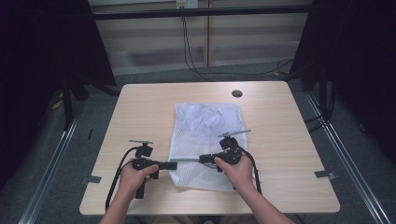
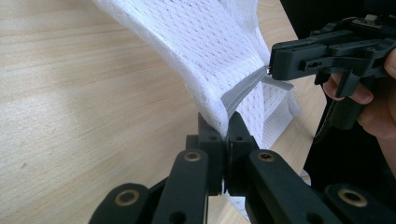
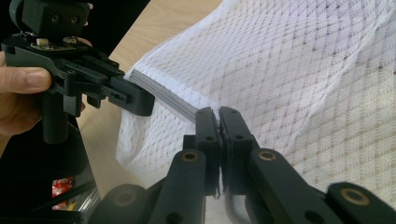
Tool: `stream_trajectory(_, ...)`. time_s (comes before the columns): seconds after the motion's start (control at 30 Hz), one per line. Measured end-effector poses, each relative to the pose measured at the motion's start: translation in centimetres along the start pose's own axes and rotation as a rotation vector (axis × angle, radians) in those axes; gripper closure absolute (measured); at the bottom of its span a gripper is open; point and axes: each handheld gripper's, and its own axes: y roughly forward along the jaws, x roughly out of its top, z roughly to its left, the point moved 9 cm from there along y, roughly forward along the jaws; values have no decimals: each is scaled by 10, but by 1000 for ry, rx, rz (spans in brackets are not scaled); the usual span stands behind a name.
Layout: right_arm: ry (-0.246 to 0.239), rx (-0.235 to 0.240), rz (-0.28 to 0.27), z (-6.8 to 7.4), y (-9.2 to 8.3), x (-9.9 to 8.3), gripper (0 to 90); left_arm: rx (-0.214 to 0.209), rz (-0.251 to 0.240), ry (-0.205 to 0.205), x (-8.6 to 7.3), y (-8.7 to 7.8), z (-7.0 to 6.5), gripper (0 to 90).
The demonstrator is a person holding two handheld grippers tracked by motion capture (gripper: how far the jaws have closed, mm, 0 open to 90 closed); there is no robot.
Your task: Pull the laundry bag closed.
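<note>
Lying bare around the work, pale wooden table [image 1: 140, 107], wide margins left and right of frame. Clamping the grey zipper strip [image 2: 240, 91] of the white mesh bag [image 1: 205, 126] at lower centre: left gripper [image 1: 172, 165] and right gripper [image 1: 204, 159], jaws pinched tight, tips facing. Showing close up, lifted netting.
</note>
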Motion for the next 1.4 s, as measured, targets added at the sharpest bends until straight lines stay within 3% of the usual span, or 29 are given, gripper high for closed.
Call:
stream_trajectory(0.7,16,5,-1,-2,-5,0,870,-4,-1,-2,5,-3,1,886)
stream_trajectory(0.93,18,11,12,-1,-3,-1,870,1,-4,-20,2,-3,2,886)
stream_trajectory(1.4,19,7,19,-5,-6,-4,870,9,-2,-8,-3,-8,5,885)
